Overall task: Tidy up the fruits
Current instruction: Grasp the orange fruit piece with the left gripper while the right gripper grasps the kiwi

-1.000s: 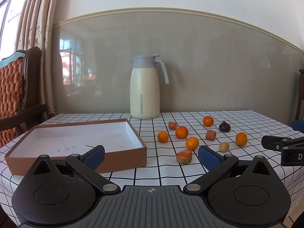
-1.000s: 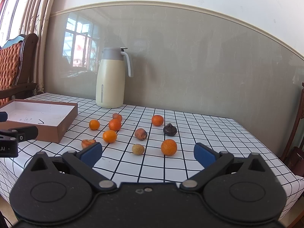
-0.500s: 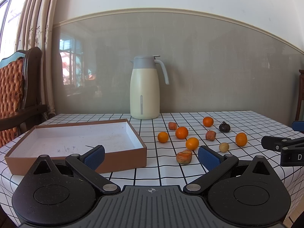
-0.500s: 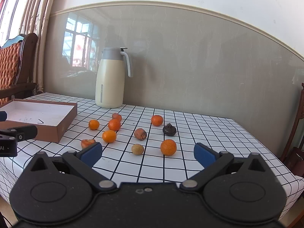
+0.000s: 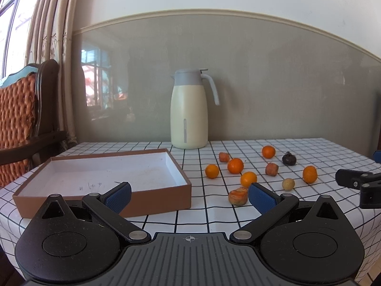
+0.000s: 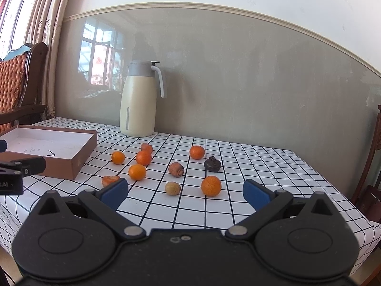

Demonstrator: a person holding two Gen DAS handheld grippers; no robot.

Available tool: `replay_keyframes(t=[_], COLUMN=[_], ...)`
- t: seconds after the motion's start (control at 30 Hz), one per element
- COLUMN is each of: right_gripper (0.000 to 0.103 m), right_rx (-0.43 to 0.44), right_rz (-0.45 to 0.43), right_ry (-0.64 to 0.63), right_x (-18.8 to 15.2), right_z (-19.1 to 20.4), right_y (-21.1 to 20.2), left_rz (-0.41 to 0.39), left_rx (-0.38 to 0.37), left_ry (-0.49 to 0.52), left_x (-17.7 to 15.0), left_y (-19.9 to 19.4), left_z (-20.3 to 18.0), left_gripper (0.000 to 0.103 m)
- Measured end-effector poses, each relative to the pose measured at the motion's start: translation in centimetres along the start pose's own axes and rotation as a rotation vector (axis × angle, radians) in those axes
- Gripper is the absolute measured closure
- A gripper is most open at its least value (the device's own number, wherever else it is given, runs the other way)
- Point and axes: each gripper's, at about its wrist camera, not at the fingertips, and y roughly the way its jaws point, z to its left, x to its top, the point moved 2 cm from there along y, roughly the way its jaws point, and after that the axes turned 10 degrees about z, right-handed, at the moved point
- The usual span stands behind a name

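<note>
Several fruits lie scattered on the checked tablecloth: oranges, reddish-brown pieces, a pale round fruit, a dark fruit and an orange-red piece nearest the front. An empty brown cardboard box sits to their left. My left gripper hovers open near the table's front edge, between the box and the orange-red piece. My right gripper hangs open in front of the pale fruit and the nearest orange, touching nothing.
A cream thermos jug stands at the back against the grey wall. A wooden chair with an orange cushion and curtains are at the left. Another chair is beyond the table's right edge.
</note>
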Motion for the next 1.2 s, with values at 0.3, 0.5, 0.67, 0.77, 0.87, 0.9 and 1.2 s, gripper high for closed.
replay_keyframes(t=[0.3,0.5,0.67,0.77,0.87,0.9,1.2], right_gripper=[0.045,0.049,0.056,0.059,0.062,0.062,0.067], right_rx=[0.039,0.044,0.049,0.052,0.058,0.059,0.082], right_rz=[0.059,0.104,0.135,0.148,0.156,0.158,0.182], right_ry=[-0.031,-0.022,-0.019,-0.032,-0.043,-0.046,-0.055], right_x=[0.8,0.4,0.4,0.5,0.7,0.8,1.6], right_z=[0.0,-0.4,-0.4,-0.1,0.1,0.1,0.7], right_y=[4.4,7.5,9.2,10.2,11.3,11.6,14.1], left_rz=[0.014,0.059,0.102,0.129,0.158,0.167,0.212], left_rx=[-0.098,-0.128,-0.134,-0.145,-0.151,-0.153,-0.166], left_ry=[0.024,0.033,0.04,0.048,0.061,0.066,0.041], left_x=[0.3,0.4,0.5,0.6,0.5,0.4,0.6], left_y=[2.6,5.7,8.1,9.4,10.5,10.8,13.1], left_z=[-1.7,-3.2,-4.3,-4.9,-5.5,-5.8,-6.2], left_gripper=[0.028,0.031,0.031,0.031,0.031,0.031,0.031])
